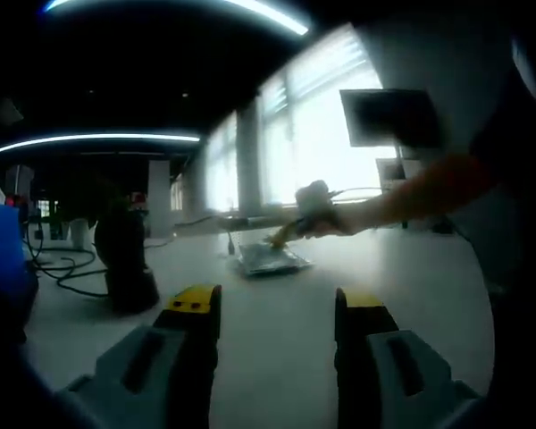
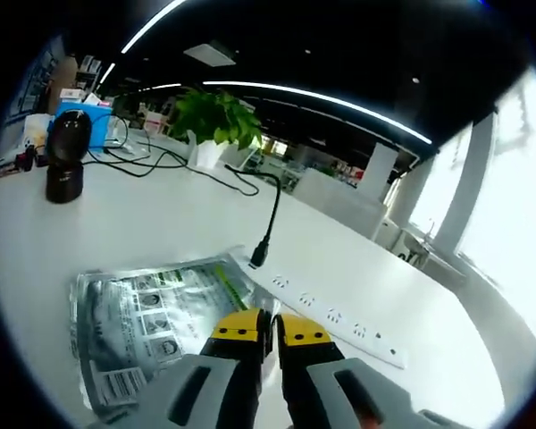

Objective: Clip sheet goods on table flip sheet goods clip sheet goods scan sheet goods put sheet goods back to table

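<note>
in the right gripper view, right tongs (image 2: pixel 268 329) nearly closed, yellow tips together over the near edge of a silvery packet (image 2: pixel 156 313); cannot tell whether clamped on it or just above. packet flat on the white table (image 2: pixel 161 214), printed side up, a barcode near its lower corner. just beside it a white power strip (image 2: pixel 335 317), with a black cable (image 2: pixel 270 214) plugged at its near end and curling away. farther off, a black scanner (image 2: pixel 66 156) upright on its stand, a potted green plant (image 2: pixel 216 121), a blue box (image 2: pixel 94 114).

in the left gripper view, left tongs (image 1: pixel 277 308) released, jaws wide apart, nothing between, low over the table. beyond, the same packet (image 1: pixel 270 260) flat on the table, the right tongs (image 1: pixel 314 210) at its far edge, an orange sleeve (image 1: pixel 451 183) behind. to the left, the black scanner (image 1: pixel 125 259) and looping cables (image 1: pixel 67 268). bright windows (image 1: pixel 317 134) at the back.
</note>
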